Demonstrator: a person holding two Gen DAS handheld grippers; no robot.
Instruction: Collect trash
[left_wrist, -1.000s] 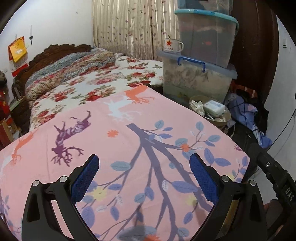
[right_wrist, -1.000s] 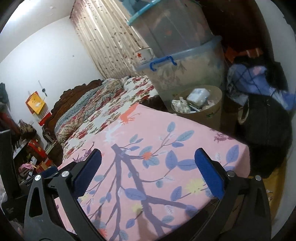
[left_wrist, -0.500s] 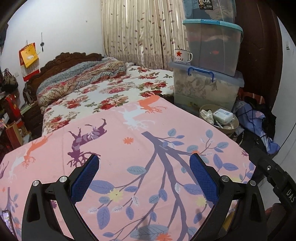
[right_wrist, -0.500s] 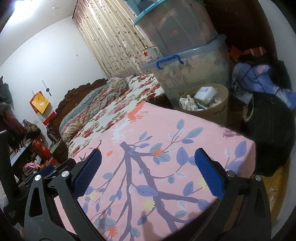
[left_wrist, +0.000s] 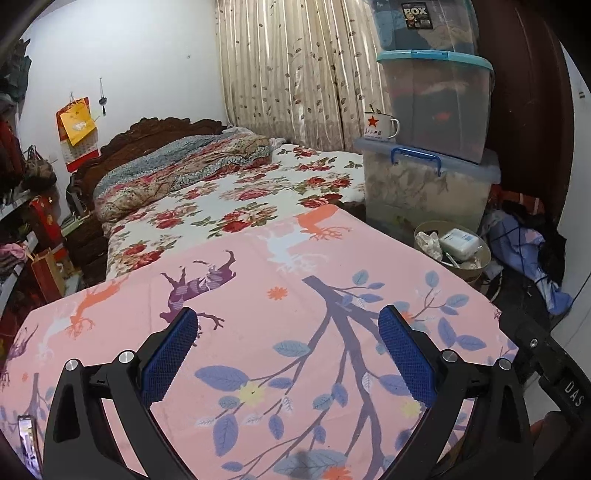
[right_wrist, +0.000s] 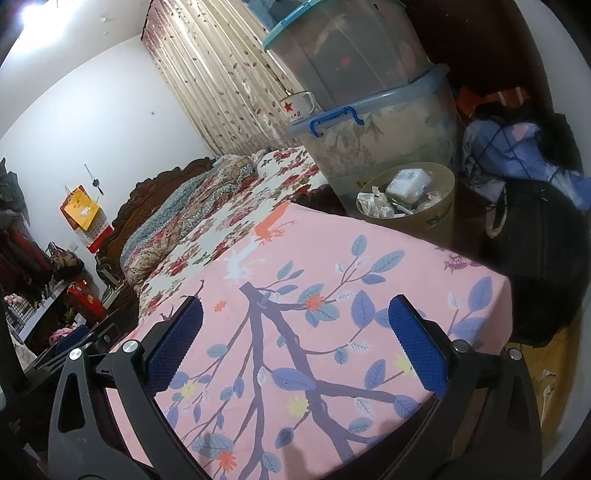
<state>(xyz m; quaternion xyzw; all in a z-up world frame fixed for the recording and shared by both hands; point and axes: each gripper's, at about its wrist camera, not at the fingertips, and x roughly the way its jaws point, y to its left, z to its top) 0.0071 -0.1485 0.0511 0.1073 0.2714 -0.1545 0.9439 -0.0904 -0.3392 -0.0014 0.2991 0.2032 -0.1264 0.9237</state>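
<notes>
At the top of the left wrist view, a dark label (left_wrist: 416, 16) on the uppermost storage bin (left_wrist: 424, 27) reads "BOX". At the lower right edge, white letters "DAS" (left_wrist: 573, 394) stand on a black bar (left_wrist: 546, 363). The enamel mug (left_wrist: 380, 126) carries a red star; its red characters are unreadable.

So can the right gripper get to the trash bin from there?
Probably not yet. The right gripper hangs open over the pink sheet, and the trash bin stands on the floor past the bed's far edge. Nothing blocks the way.

Dim indoor light; top-left glare right view; fisheye-warped edges.
</notes>
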